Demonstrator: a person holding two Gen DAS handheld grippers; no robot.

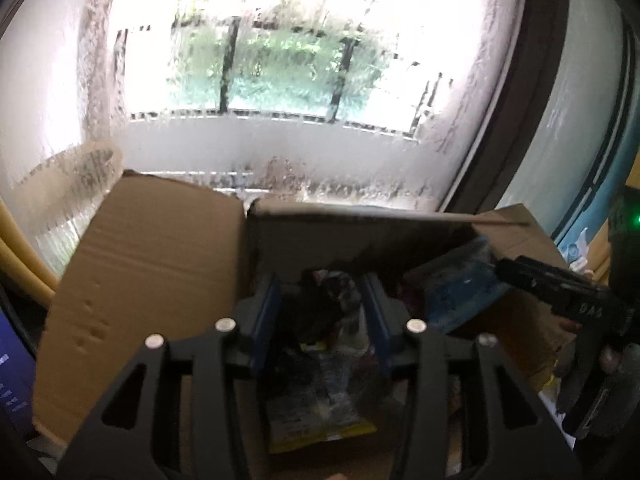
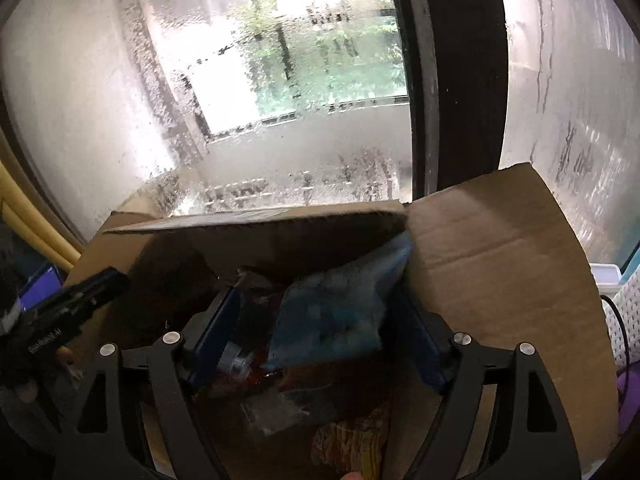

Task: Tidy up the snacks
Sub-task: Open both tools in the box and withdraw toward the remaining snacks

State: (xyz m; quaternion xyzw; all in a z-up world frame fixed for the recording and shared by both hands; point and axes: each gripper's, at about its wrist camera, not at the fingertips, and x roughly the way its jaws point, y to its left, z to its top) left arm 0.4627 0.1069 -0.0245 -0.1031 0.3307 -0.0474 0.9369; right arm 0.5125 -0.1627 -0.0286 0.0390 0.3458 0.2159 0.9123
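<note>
The snacks lay heaped inside an open cardboard box (image 1: 132, 280) that stood against a rain-streaked window (image 1: 280, 80), its flaps raised on the left and right. Among them we saw a dark packet with a yellow edge (image 1: 320, 408) near the middle of the pile and a blue packet (image 2: 340, 312) leaning toward the far right corner. Our left gripper (image 1: 324, 312) hung over the box with its blue fingers parted narrowly on either side of the dark packet; we could not see the pads pressing on it, so we judged it loose between them. Our right gripper (image 2: 324, 336) hung over the right half of the box with its fingers spread wide, the blue packet lying between them, not pinched so far as we could tell. Each tool showed at the edge of the other's view, so the two were near each other above the box. We judged this the moment of dropping snacks into the box. The next move called for drawing both tools up and clear of the flaps without snagging a wrapper, then reaching for snacks not yet packed, which lay outside our view.
</note>
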